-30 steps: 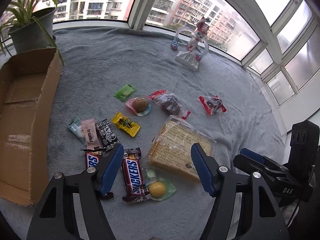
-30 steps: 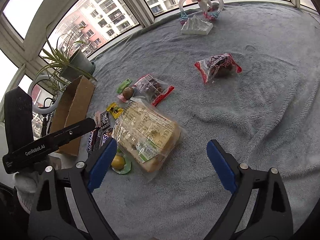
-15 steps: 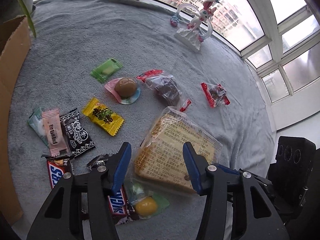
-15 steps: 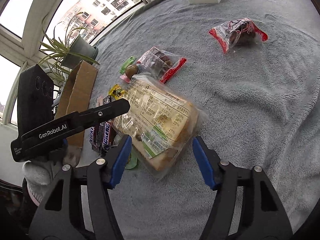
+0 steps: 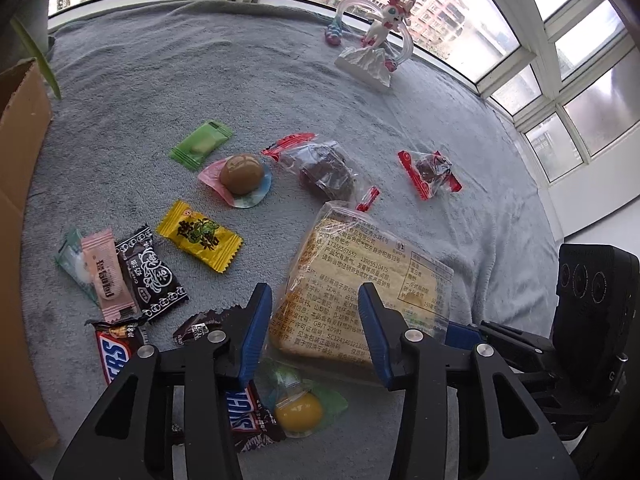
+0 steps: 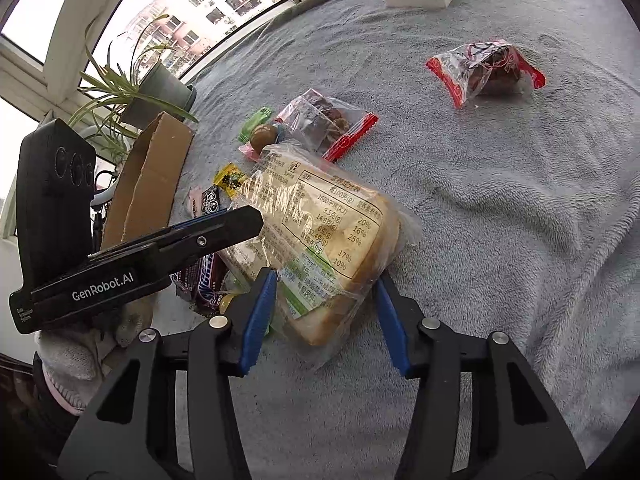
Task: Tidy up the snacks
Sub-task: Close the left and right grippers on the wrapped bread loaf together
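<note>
On grey fleece blanket (image 5: 248,80) by the window: bagged bread slice (image 5: 372,276) lies flat, centre of the snack pile, both grippers on it from opposite sides.

L gripper (image 5: 316,332): jaws have just been closing, bread's near edge sits between the blue pads. Left pad (image 5: 256,332) looks a hair off the wrapper, so can't tell if it's a real pinch yet. Right-wrist view shows only its side, no help.

R gripper (image 6: 324,312): jaws also just been closing, now clamped on the bread's corner; both pads touch the bag w/ crust squeezed between.

Rest of snacks, left-wrist view:
- 2 Snickers bars (image 5: 116,348), under/left of L gripper
- yellow jelly cup (image 5: 300,412) below bread, partly tucked under it
- yellow candy (image 5: 199,236), black candy (image 5: 154,276), pink wafer pack (image 5: 105,276) left of bread, close together
- brown egg in pink/blue wrap (image 5: 241,174), green sachet (image 5: 200,145) further back
- dark pastry in clear/red bag (image 5: 326,168) touching bread's far end
- smaller red-edged bag (image 5: 430,170) apart, to the right

Cardboard box (image 5: 20,184) at far left edge, potted plant (image 6: 156,88) behind it. Pink/white figurine (image 5: 380,40) on white base near window, well apart from snacks.
</note>
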Motion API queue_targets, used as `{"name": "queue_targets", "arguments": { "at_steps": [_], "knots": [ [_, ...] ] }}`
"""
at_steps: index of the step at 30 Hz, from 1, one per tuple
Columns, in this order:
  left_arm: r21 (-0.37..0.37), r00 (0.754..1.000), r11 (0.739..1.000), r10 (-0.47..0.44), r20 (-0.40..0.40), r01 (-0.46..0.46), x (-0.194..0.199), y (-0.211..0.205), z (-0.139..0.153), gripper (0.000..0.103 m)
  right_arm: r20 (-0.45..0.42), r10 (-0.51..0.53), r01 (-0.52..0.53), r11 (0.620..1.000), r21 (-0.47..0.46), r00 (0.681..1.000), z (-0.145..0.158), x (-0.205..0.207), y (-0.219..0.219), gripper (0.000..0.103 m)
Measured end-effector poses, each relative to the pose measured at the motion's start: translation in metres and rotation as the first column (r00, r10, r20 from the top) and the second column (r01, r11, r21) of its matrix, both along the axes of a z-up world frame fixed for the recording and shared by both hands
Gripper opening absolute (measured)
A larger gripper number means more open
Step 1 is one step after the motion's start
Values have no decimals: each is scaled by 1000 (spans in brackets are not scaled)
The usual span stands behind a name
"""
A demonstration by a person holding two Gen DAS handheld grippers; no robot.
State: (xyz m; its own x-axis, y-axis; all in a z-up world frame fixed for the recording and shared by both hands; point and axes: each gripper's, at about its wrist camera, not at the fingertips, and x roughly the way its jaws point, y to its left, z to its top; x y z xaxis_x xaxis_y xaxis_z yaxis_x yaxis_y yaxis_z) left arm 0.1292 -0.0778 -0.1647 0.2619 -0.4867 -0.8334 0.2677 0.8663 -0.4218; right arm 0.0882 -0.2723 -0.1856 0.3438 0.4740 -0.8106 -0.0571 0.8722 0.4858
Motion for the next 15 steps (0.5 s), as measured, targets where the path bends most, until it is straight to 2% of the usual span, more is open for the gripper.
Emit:
{"name": "queue_targets", "arguments": {
  "at_steps": [8, 15],
  "knots": [
    [9, 1000, 1000, -18, 23, 18, -10, -4, 7, 43, 42, 20, -18, 999, -38, 999, 15, 0, 3, 52],
    [-19, 999, 1000, 8, 43, -7, -14, 5, 21, 43, 81, 48, -44, 998, -46, 996, 34, 4, 10, 52]
  ]
}}
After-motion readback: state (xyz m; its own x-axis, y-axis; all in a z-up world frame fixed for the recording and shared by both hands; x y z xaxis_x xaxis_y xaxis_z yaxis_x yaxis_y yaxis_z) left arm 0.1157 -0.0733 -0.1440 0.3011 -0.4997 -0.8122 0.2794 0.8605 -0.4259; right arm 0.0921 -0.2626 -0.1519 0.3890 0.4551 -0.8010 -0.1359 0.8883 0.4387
